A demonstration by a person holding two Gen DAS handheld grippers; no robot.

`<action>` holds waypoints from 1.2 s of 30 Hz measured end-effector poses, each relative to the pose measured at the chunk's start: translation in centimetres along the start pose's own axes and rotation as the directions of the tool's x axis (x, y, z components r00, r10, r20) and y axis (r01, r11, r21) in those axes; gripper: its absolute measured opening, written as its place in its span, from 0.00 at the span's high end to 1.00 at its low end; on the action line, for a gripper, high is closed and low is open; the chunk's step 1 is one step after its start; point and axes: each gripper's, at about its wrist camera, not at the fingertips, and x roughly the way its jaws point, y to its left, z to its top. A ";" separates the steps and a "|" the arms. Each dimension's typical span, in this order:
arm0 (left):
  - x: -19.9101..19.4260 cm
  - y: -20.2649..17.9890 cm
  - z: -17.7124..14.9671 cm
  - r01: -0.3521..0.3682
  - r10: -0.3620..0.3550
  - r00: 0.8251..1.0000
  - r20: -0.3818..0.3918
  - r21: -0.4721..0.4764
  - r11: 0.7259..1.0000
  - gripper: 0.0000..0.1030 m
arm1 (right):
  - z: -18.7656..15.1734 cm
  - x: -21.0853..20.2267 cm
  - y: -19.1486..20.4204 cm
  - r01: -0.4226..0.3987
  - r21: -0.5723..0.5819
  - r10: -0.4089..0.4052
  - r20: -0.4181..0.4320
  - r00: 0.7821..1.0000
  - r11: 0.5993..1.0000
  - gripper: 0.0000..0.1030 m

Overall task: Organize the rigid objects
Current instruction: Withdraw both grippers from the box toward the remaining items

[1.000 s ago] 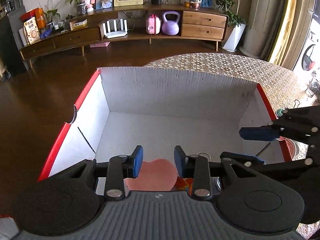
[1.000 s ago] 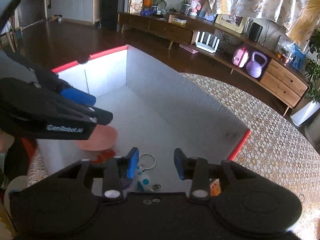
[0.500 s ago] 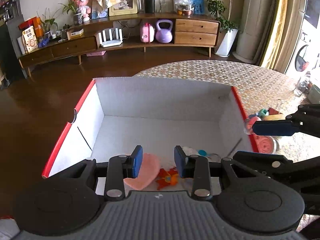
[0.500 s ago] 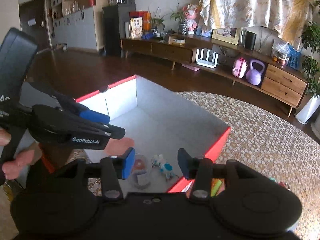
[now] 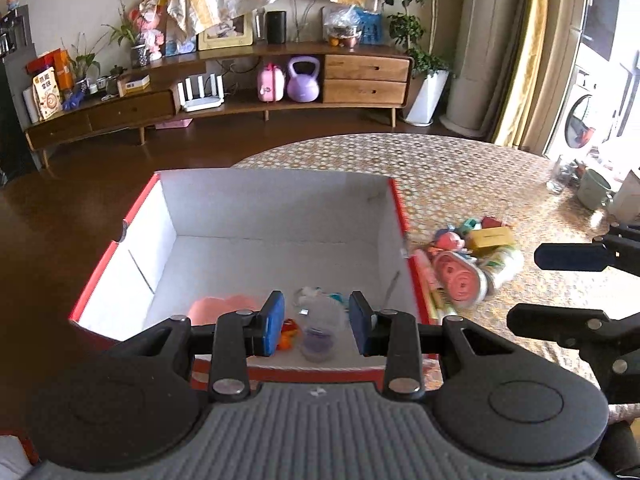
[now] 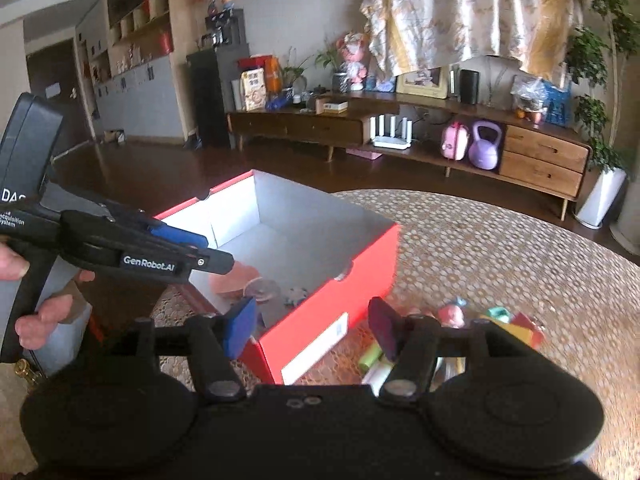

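Observation:
A red box with white inside (image 5: 394, 204) (image 6: 336, 240) stands on the round table. In its near end lie a pink flat piece (image 5: 218, 306), a clear cup (image 5: 320, 320), an orange toy and a small white-blue toy. A pile of small toys (image 5: 468, 264) (image 6: 452, 316) lies on the table to the right of the box, with a pink roller, a yellow block and tubes. My left gripper (image 5: 316, 322) is open and empty above the box's near edge. My right gripper (image 6: 312, 330) is open and empty above the box's red side and the pile.
The table has a honeycomb-patterned cloth (image 5: 460, 168). A mug and a glass (image 5: 592, 188) stand at its far right. A wooden sideboard (image 5: 240, 96) with a purple kettlebell lines the far wall. Dark wood floor lies to the left of the box.
Both grippers have pulled back and up out of the box. The right gripper has swung right, so the toy pile on the table now shows. Both stay open.

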 end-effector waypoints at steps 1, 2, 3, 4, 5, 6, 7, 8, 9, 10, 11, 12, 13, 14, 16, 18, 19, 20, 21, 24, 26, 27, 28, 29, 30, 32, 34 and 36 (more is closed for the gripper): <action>-0.2 -0.5 -0.1 0.005 -0.005 1.000 0.003 0.002 1.000 0.65 | -0.3 -0.4 -0.3 0.001 0.008 -0.001 0.007 1.000 1.000 0.37; -0.4 -0.9 -0.2 0.009 -0.009 1.000 0.005 0.003 1.000 0.63 | -0.7 -1.1 -0.6 0.003 0.019 -0.003 0.014 1.000 1.000 0.37; -0.7 -1.5 -0.3 0.015 -0.015 1.000 0.009 0.007 1.000 0.63 | -1.1 -1.7 -0.8 0.006 0.027 -0.006 0.019 1.000 1.000 0.37; -0.9 -2.0 -0.4 0.021 -0.022 1.000 0.012 0.013 1.000 0.62 | -1.6 -2.3 -1.1 0.010 0.036 -0.011 0.025 1.000 0.999 0.37; -1.0 -2.5 -0.6 0.028 -0.028 0.999 0.017 0.016 0.999 0.62 | -2.0 -2.8 -1.4 0.016 0.044 -0.017 0.030 0.999 0.999 0.36; -1.2 -2.9 -0.7 0.036 -0.037 0.999 0.019 0.017 0.999 0.62 | -2.4 -3.3 -1.7 0.020 0.054 -0.022 0.032 0.999 0.998 0.36; -1.3 -3.4 -0.8 0.044 -0.044 0.999 0.020 0.017 0.999 0.62 | -2.9 -3.7 -2.1 0.022 0.068 -0.025 0.034 0.999 0.997 0.30; -1.4 -3.9 -0.9 0.049 -0.050 0.999 0.022 0.016 0.999 0.62 | -3.5 -4.1 -2.3 0.025 0.083 -0.028 0.035 0.999 0.996 0.24; -1.5 -4.3 -1.2 0.053 -0.053 0.998 0.025 0.015 0.999 0.61 | -4.0 -4.6 -2.7 0.026 0.098 -0.030 0.040 0.999 0.995 0.24; -1.6 -4.8 -1.4 0.059 -0.059 0.998 0.027 0.015 0.998 0.55 | -4.4 -4.8 -3.0 0.030 0.108 -0.034 0.042 0.999 0.994 0.24; -1.7 -5.2 -1.5 0.064 -0.064 0.997 0.032 0.014 0.998 0.46 | -4.9 -5.2 -3.4 0.038 0.119 -0.044 0.043 0.998 0.992 0.24; -1.9 -5.8 -1.8 0.066 -0.066 0.997 0.040 0.012 0.998 0.41 | -5.4 -5.5 -3.8 0.047 0.131 -0.053 0.043 0.998 0.990 0.24; -2.0 -6.2 -2.0 0.069 -0.070 0.996 0.047 0.014 0.998 0.37 | -5.8 -5.8 -4.1 0.052 0.142 -0.058 0.042 0.997 0.989 0.24; -2.2 -6.8 -2.2 0.075 -0.076 0.996 0.052 0.019 0.997 0.37 | -6.4 -6.2 -4.3 0.056 0.152 -0.063 0.042 0.997 0.987 0.23; -2.2 -7.9 -2.6 0.076 -0.078 0.995 0.055 0.031 0.997 0.37 | -7.2 -6.8 -5.1 0.073 0.178 -0.081 0.041 0.996 0.981 0.18; -2.1 -8.9 -3.0 0.085 -0.087 0.995 0.055 0.036 0.996 0.37 | -7.9 -7.3 -5.8 0.083 0.200 -0.094 0.044 0.995 0.976 0.16; -2.1 -9.3 -3.2 0.088 -0.090 0.994 0.054 0.037 0.995 0.37 | -8.4 -7.8 -6.0 0.089 0.205 -0.100 0.045 0.994 0.975 0.16; -2.0 -9.7 -3.4 0.091 -0.093 0.994 0.055 0.039 0.995 0.36 | -8.7 -8.1 -6.2 0.099 0.210 -0.110 0.044 0.993 0.973 0.15; -1.8 -10.2 -3.7 0.093 -0.095 0.994 0.056 0.041 0.995 0.36 | -9.1 -8.3 -6.4 0.109 0.215 -0.121 0.044 0.992 0.971 0.14; -1.6 -11.6 -4.3 0.097 -0.100 0.992 0.073 0.052 0.994 0.24 | -9.8 -8.8 -7.2 0.130 0.217 -0.142 0.041 0.989 0.967 0.12; -1.5 -12.4 -4.4 0.098 -0.102 0.991 0.087 0.058 0.994 0.20 | -10.0 -9.0 -7.6 0.141 0.214 -0.153 0.041 0.987 0.967 0.10; -1.4 -12.7 -4.4 0.097 -0.102 0.991 0.090 0.060 0.993 0.19 | -10.1 -9.0 -7.9 0.147 0.213 -0.159 0.042 0.986 0.966 0.09; -1.2 -13.2 -4.6 0.096 -0.101 0.990 0.093 0.058 0.994 0.18 | -10.2 -9.0 -8.1 0.154 0.211 -0.166 0.042 0.985 0.965 0.07; -1.0 -13.5 -4.7 0.098 -0.102 0.990 0.097 0.055 0.994 0.18 | -10.2 -9.0 -8.3 0.162 0.209 -0.175 0.043 0.984 0.965 0.05; -0.7 -13.8 -4.9 0.101 -0.106 0.989 0.100 0.052 0.994 0.18 | -10.2 -8.9 -8.5 0.170 0.204 -0.183 0.046 0.982 0.964 0.04; -0.1 -14.3 -5.3 0.104 -0.108 0.989 0.100 0.044 0.994 0.18 | -10.2 -8.8 -8.9 0.177 0.198 -0.190 0.050 0.980 0.964 0.03; 0.6 -14.8 -5.7 0.106 -0.108 0.989 0.098 0.034 0.994 0.18 | -10.2 -8.5 -9.5 0.183 0.197 -0.196 0.052 0.979 0.963 0.01; 1.5 -15.1 -6.1 0.108 -0.109 0.990 0.092 0.018 0.994 0.18 | -10.1 -8.0 -10.1 0.189 0.199 -0.202 0.048 0.978 0.962 0.00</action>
